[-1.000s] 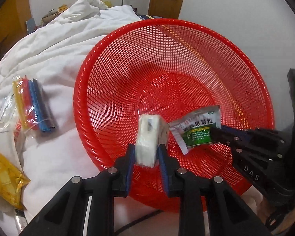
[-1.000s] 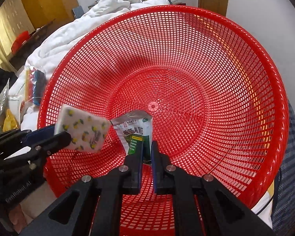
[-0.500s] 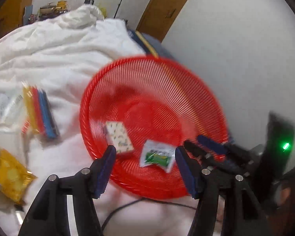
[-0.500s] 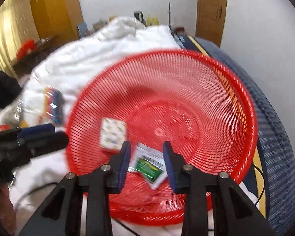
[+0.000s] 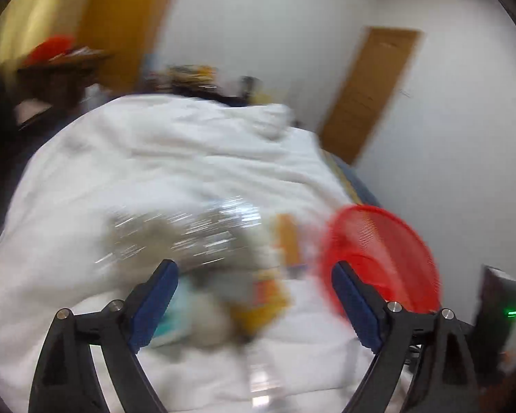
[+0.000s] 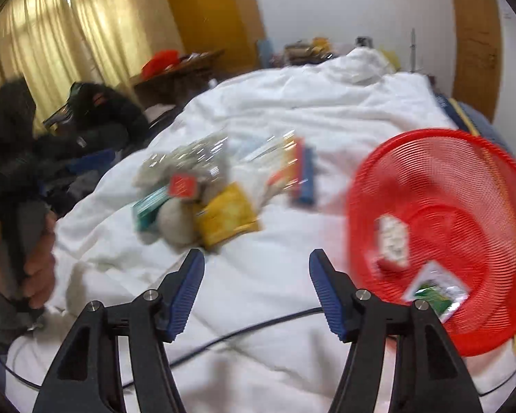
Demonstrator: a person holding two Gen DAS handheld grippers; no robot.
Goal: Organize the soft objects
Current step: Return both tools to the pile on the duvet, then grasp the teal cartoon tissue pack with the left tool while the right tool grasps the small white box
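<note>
The red mesh basket [image 6: 464, 186] lies on the white duvet at the right, holding a white patterned packet [image 6: 394, 239] and a green-and-white sachet [image 6: 437, 292]. A blurred pile of soft packets sits mid-bed: a yellow pouch [image 6: 228, 215], a grey plush thing [image 6: 177, 222] and a pack of coloured strips [image 6: 301, 172]. My right gripper [image 6: 256, 263] hangs over bare duvet, jaws opening, nothing between them. My left gripper [image 5: 254, 275] points at the blurred pile [image 5: 203, 241], jaws opening, empty. The basket [image 5: 378, 261] shows at its right.
A black cable [image 6: 240, 334] runs across the duvet [image 6: 326, 103] near my right gripper. A person's hand [image 6: 38, 268] grips a handle at the left edge. Dark clothes, a table, curtains and a yellow wardrobe stand beyond the bed. A wall and a wooden door are at the right.
Both grippers let go of the white packet and the green sachet, which now lie in the basket. Both then opened wide and swung left and up, away from the basket toward the pile.
</note>
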